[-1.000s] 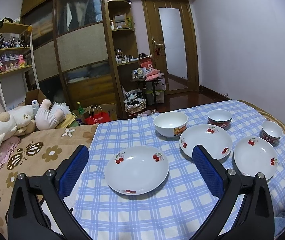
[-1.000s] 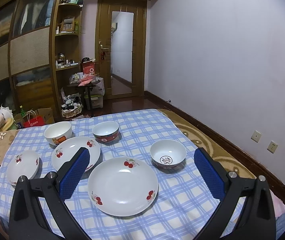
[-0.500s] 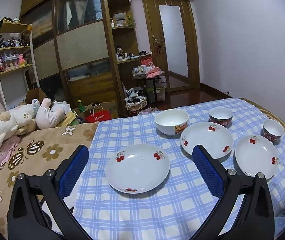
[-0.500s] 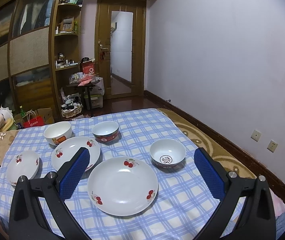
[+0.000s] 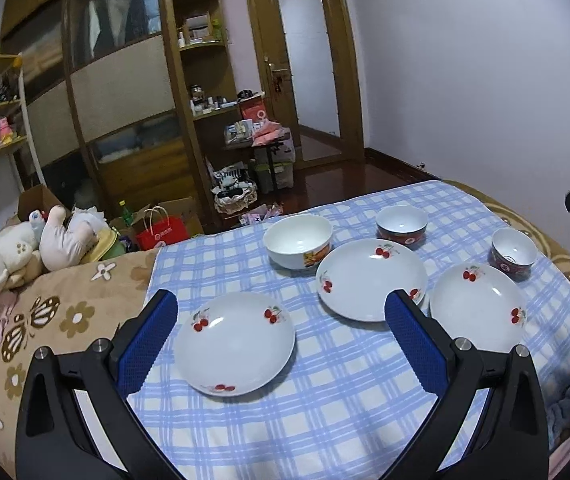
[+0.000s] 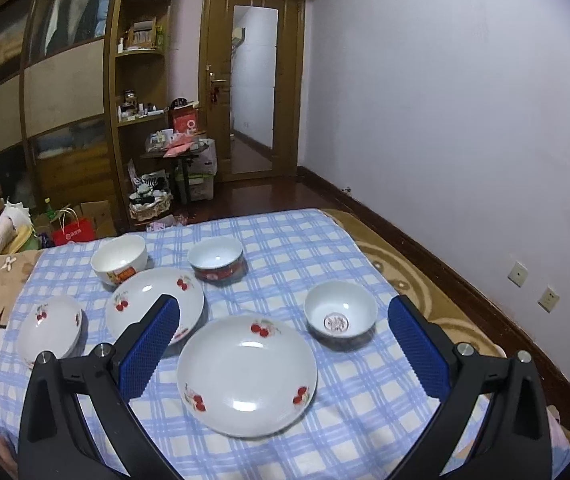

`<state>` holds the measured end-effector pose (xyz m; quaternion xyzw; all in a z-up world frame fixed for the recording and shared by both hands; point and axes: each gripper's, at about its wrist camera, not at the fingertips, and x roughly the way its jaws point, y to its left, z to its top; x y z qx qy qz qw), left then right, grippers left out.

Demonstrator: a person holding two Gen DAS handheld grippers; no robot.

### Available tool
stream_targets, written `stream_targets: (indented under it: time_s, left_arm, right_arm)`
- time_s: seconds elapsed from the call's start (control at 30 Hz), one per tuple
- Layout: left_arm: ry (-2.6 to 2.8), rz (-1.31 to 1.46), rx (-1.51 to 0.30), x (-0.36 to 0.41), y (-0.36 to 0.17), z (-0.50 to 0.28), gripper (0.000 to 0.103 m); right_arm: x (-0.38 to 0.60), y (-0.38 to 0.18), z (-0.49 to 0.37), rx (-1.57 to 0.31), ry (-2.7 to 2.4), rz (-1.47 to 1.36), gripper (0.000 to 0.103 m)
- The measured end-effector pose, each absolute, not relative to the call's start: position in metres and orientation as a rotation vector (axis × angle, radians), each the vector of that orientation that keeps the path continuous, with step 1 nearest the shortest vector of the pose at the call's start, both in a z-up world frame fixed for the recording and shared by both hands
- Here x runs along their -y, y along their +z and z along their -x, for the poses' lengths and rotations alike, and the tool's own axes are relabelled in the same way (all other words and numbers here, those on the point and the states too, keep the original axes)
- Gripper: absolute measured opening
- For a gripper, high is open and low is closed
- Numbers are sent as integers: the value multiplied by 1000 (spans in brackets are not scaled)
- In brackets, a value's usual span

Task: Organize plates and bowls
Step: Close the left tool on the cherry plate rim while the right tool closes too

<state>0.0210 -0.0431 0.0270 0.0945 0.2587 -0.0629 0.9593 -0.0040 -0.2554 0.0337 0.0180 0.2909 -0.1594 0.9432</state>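
Your left gripper (image 5: 279,318) hangs above the near-left plate (image 5: 235,344), fingers spread wide and holding nothing; your right gripper (image 6: 283,322) is the same — splayed, empty, over the near-right plate (image 6: 247,374)

All the crockery sits loose on the blue checked cloth (image 5: 325,412): three cherry-print plates in a row, the middle plate (image 5: 371,278) between the other two, with a white bowl (image 5: 298,246) and a red-banded bowl (image 5: 402,224) behind them and a small dark bowl (image 6: 341,320) out to the right. Nothing is stacked yet

Risks, as I read them:
- The cloth lies on soft bedding, not a hard top. Press down on a rim and the plate will likely tilt or sink rather than let a finger under it
- The plates are shallow and glazed — a pinch on the rim alone could slip, and the plate would drop onto its neighbour
- The middle plate lies just beside the near-right one and close to the white bowl. Slide either plate sideways and you may knock china together
- The small dark bowl stands near the cloth's right edge; a nudge outward could send it off the bed
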Motion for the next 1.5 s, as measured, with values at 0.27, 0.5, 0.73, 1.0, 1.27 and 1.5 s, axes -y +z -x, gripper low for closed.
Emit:
stream_targets:
  time_s: [0.27,0.5,0.73,1.0,1.27,1.5]
  left_arm:
    - [-171,-210,-570,83,37,-47,102]
    - [-260,-189,-676,124,22,-81,102]
    - [-284,-190,-755,159,-8,-110,102]
    - [-343,-224,-861,190,-53,-124,102]
    - [-399,-227,-942,201,-87,-124,102]
    - [-422,-231,-990,206,-106,-128,102]
  right_arm:
    - [282,33,-23,-631,-342,-90,103]
    - [299,10,-47,-700,-282,-94,103]
    - [322,-30,-69,-820,-255,-125,103]
    - [347,-70,-86,-952,-232,-174,85]
    - [356,-106,-94,-1063,-194,-232,62]
    - [354,-126,-98,-1139,-183,-232,60]
